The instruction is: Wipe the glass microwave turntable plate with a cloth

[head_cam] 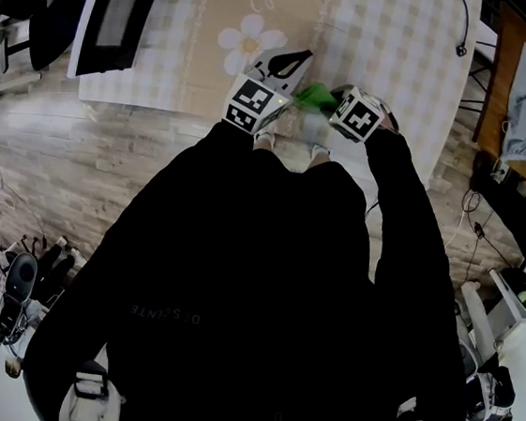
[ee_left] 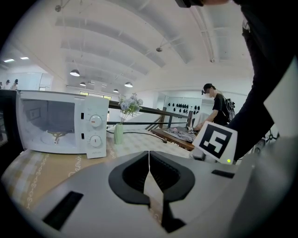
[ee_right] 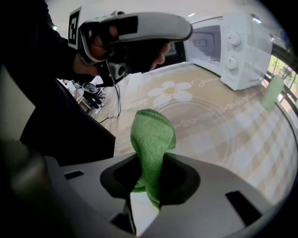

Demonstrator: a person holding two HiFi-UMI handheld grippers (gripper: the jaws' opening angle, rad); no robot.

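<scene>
My right gripper [ee_right: 150,163] is shut on a green cloth [ee_right: 152,135], which sticks up in a fold from between its jaws. In the head view the cloth [head_cam: 316,95] shows between the two marker cubes, at the tip of the right gripper [head_cam: 331,94]. The clear glass plate [ee_right: 212,128] shows only as faint round rings over the tablecloth, just beyond the cloth. My left gripper [ee_left: 149,157] is shut, its pads meeting with nothing visible between them. It hangs in the air above the table [ee_right: 185,31], near the front edge [head_cam: 301,58].
A white microwave [head_cam: 116,9] stands at the table's far left with its door open [ee_left: 56,123] [ee_right: 233,46]. A green vase [ee_left: 118,132] with flowers stands beside it. A daisy-print checked tablecloth [head_cam: 386,40] covers the table. A person [ee_left: 216,109] stands at a far bench.
</scene>
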